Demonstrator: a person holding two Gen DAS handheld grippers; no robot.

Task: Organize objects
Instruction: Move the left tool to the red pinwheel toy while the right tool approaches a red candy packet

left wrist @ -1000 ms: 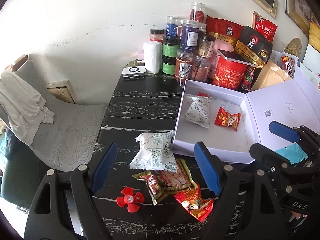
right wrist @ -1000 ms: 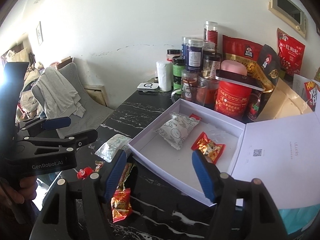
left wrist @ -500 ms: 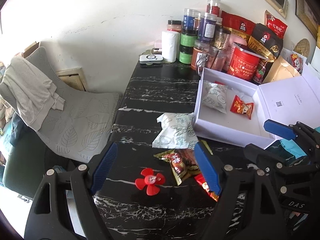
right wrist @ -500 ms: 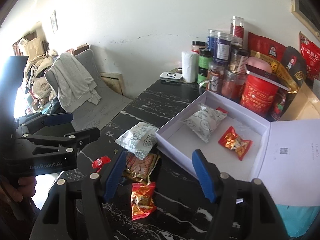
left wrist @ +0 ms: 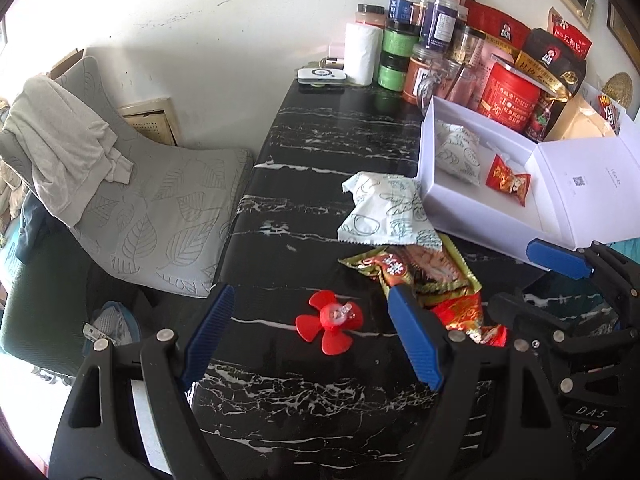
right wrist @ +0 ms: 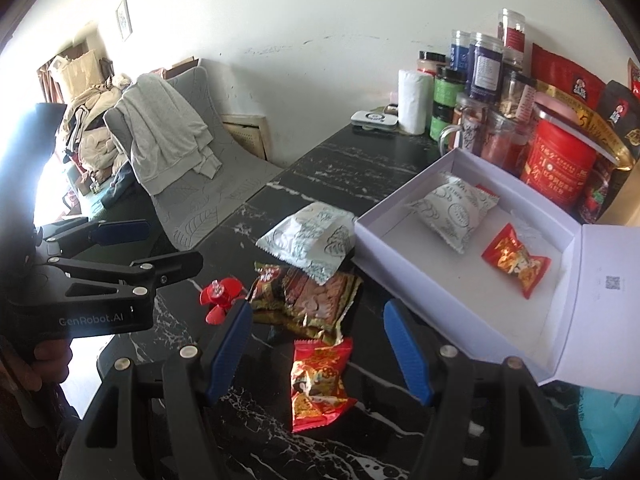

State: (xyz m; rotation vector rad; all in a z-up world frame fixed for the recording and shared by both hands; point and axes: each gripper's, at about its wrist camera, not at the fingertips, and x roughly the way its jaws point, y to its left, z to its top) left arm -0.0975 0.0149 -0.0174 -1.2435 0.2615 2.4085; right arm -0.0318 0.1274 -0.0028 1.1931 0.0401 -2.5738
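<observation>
An open white box [right wrist: 400, 292] on the black marble table [left wrist: 320, 140] holds a white patterned packet [right wrist: 456, 208] and a red candy packet [right wrist: 516, 260]. Loose beside it lie another white packet [left wrist: 384, 208], brown-gold snack packets [right wrist: 312, 296], a red packet [right wrist: 318, 384] and a small red fan [left wrist: 330, 320]. My left gripper [left wrist: 309, 289] hangs open above the fan, nothing between its fingers. My right gripper [right wrist: 317, 305] is open over the brown and red packets, touching neither. Each gripper shows in the other's view, the left gripper [right wrist: 160, 244] and the right gripper [left wrist: 532, 280].
Jars [left wrist: 440, 20], a red tin [left wrist: 508, 96], snack bags [left wrist: 552, 56], a paper roll [left wrist: 362, 54] and a white device [left wrist: 320, 76] crowd the table's far end by the wall. A grey cushioned chair [left wrist: 160, 220] with a garment stands off the table's left edge. The box lid [right wrist: 608, 300] lies open at right.
Both grippers have come down and shifted left over the loose items. The fan now sits between the left fingers' line of sight, the red packet between the right's. Nothing was taken hold of.
</observation>
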